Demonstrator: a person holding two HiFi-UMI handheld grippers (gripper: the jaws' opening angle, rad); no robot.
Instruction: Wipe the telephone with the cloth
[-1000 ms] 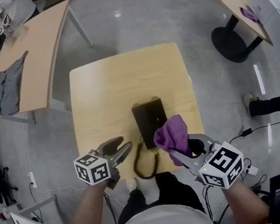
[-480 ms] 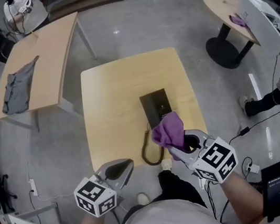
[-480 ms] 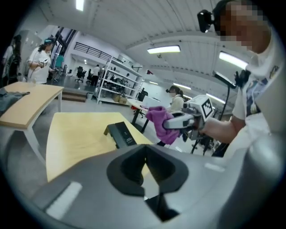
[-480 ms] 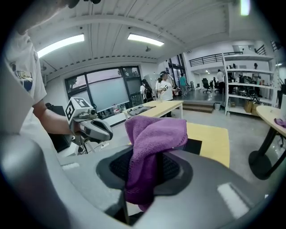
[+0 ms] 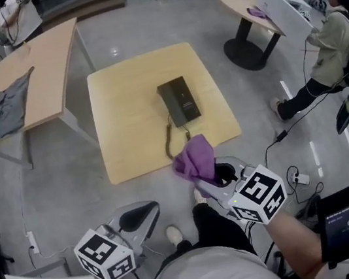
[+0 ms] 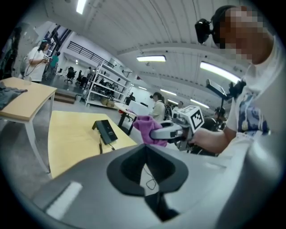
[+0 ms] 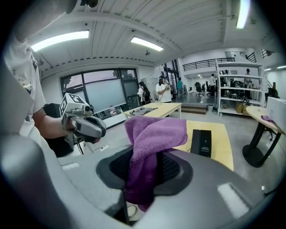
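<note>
Telephone (image 5: 179,101), black, lies flat on the pale wooden desk (image 5: 131,136), its coiled cord (image 5: 169,144) trailing to the near edge. In the head view, grey polished floor (image 5: 56,182) lies all round. The right claw (image 5: 209,177) holds the purple cloth (image 5: 194,160) at that edge, and the left claw (image 5: 148,209) hangs nearer the person. A second ago both reached over the desk, the left claw agape. Left gripper view: jaws together, nothing between. Right gripper view: jaws clamped on the cloth, the telephone beyond. One telephone, one cloth, two claws.
</note>
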